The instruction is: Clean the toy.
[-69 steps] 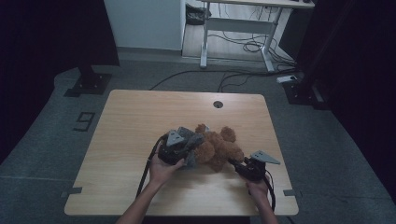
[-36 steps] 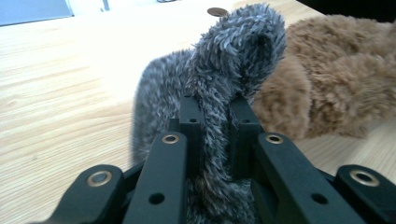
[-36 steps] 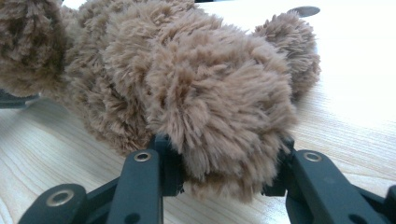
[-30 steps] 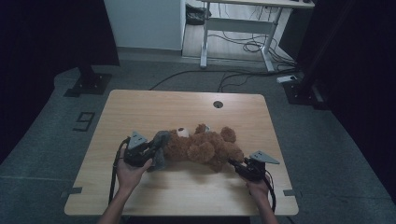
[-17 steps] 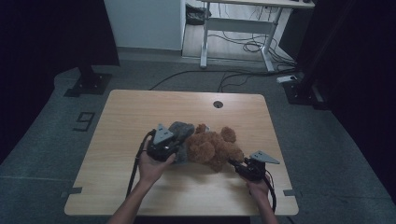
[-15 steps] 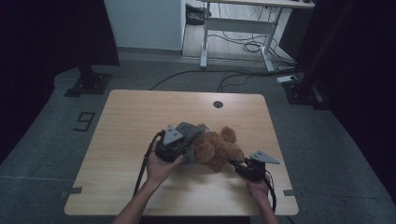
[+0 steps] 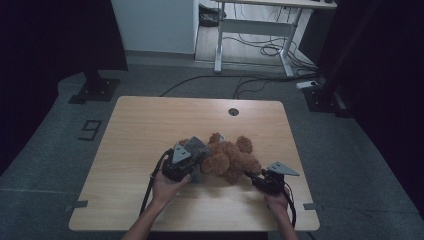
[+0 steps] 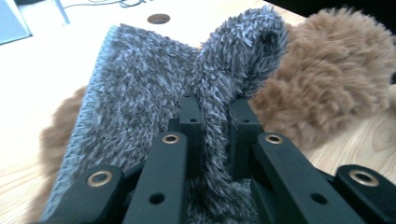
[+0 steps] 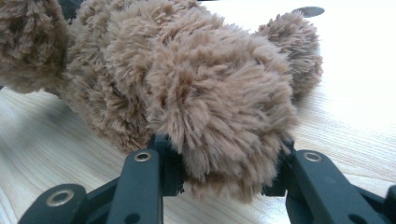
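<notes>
The teddy bear lies on the counter; the right gripper clamps its paw, the left gripper pinches the grey cloth; fur may slip free if pulled apart.

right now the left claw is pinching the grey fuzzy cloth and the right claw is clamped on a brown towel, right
Not quite. The left claw does pinch the grey fuzzy cloth, but the right claw is clamped on a limb of the brown teddy bear, not a towel. The right gripper view shows it.
</notes>
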A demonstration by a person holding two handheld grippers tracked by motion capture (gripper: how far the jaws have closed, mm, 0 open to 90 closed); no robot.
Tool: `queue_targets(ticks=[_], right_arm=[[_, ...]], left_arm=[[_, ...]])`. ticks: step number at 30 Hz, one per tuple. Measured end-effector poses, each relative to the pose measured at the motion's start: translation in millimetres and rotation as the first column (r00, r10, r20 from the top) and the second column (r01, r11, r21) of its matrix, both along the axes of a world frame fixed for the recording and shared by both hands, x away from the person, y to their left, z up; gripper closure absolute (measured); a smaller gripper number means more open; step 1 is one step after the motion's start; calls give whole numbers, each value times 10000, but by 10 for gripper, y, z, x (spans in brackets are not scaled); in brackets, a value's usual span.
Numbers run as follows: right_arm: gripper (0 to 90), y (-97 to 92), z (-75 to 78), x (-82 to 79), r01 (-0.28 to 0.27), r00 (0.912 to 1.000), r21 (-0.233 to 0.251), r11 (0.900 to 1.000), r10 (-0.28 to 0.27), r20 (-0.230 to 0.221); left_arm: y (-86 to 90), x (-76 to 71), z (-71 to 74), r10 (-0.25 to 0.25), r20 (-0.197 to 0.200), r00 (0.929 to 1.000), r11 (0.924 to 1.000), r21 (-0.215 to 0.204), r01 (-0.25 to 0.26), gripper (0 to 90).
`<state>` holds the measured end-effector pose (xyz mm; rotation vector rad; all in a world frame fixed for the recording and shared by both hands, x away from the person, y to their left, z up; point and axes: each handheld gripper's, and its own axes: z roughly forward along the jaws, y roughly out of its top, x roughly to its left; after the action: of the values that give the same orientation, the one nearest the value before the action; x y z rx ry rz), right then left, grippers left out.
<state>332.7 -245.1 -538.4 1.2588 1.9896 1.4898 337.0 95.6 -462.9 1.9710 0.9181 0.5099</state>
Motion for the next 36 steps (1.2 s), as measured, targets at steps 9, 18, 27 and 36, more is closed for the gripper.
queue_targets(ticks=[9, 18, 27, 36], right_arm=[[600, -1, -1, -1, -24, 10000, -20, 10000, 24, 14], [600, 7, -4, 3, -47, 10000, 8, 10000, 47, 26], [601, 8, -11, 13, -25, 10000, 108, 9999, 26, -15], [601, 6, -14, 18, 3, 10000, 161, 9999, -3, -42]], left_arm=[[333, -69, -2, 538, 100, 9985, 9984, -198, -536, 789], [656, -91, -139, 1222, -48, 9925, 9920, -297, -1223, 789], [905, -71, -285, 1848, -423, 9819, 9808, -551, -1869, 790], [473, -161, 120, 621, 312, 9976, 9915, -1162, -581, 790]])
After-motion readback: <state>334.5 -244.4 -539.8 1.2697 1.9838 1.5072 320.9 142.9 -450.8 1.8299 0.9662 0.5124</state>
